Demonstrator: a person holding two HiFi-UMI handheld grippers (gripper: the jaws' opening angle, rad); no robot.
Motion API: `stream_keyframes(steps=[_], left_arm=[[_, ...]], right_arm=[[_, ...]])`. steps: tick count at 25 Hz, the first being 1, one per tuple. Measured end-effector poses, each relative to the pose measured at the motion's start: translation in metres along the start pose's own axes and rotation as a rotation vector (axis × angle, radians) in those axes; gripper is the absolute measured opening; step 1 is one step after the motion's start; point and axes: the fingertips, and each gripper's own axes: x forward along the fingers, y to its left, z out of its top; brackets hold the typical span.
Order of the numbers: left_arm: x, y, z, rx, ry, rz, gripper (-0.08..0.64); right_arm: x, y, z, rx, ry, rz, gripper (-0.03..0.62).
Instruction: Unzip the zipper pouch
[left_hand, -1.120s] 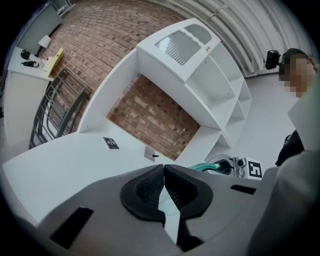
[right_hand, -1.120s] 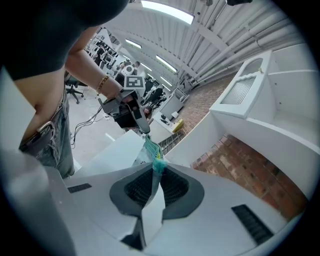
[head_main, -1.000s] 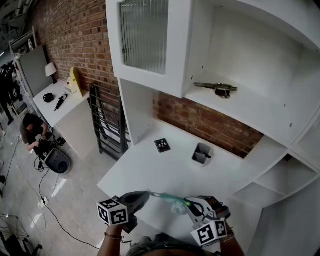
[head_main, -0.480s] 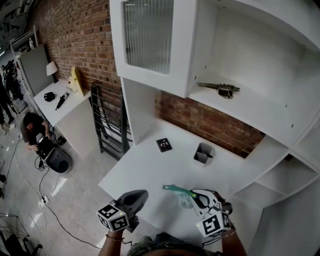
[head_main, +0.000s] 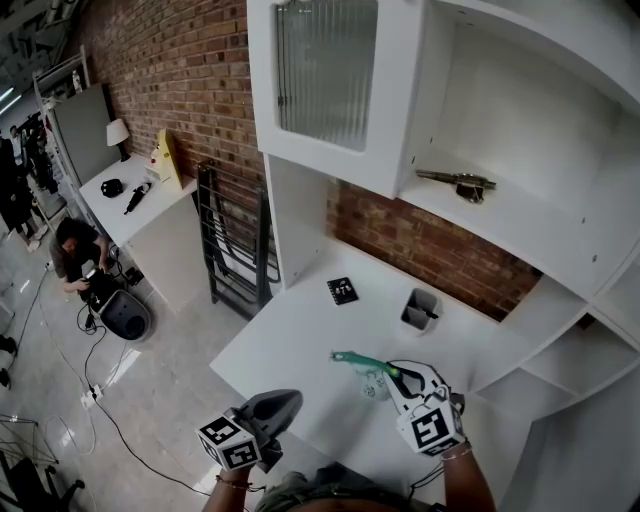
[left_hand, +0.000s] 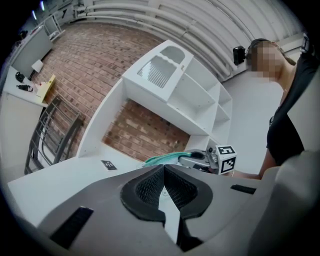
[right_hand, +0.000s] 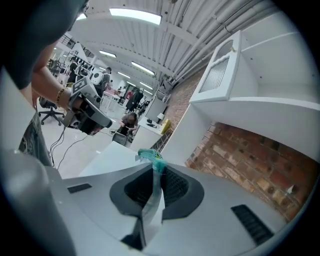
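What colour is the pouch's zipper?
Teal green; the zipper shows best in the head view.

Lighting and picture quality: bright indoor scene, wide-angle lenses.
Head view: even overhead light. The white cabinet (head_main: 330, 90) and desk (head_main: 290, 340) are close to washed out, and the brick wall (head_main: 420, 240) is darker in the shade below the cabinet. Straight edges bow toward the corners. Right gripper view: ceiling strip lights (right_hand: 134, 15) flare white. Corners are black and rounded, with heavy fisheye bending. The right gripper (right_hand: 152, 170) and the zipper pouch (right_hand: 150, 156) in its jaws are soft, close to the lens. Left gripper view: same black corners and bending. The left gripper (left_hand: 164, 169) is soft in the foreground and the background is sharper.
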Motion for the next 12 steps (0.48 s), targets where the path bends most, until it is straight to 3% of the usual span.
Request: stream_keyframes(steps=[3, 8, 12], left_arm=[[-0.009, -0.005, -0.006, -0.008, 0.005, -0.001, 0.002], [-0.028, 0.005, 0.0, -0.016, -0.065, 0.115, 0.002], [-0.042, 0.008, 0.008, -0.003, -0.105, 0.162, 0.002]], right_arm=[[0.008, -0.003, 0.006, 0.013, 0.0, 0.004, 0.02], [0.026, -0.009, 0.021, 0.061, -0.026, 0.013, 0.02], [0.044, -0.013, 0.028, 0.082, -0.04, 0.011, 0.02]])
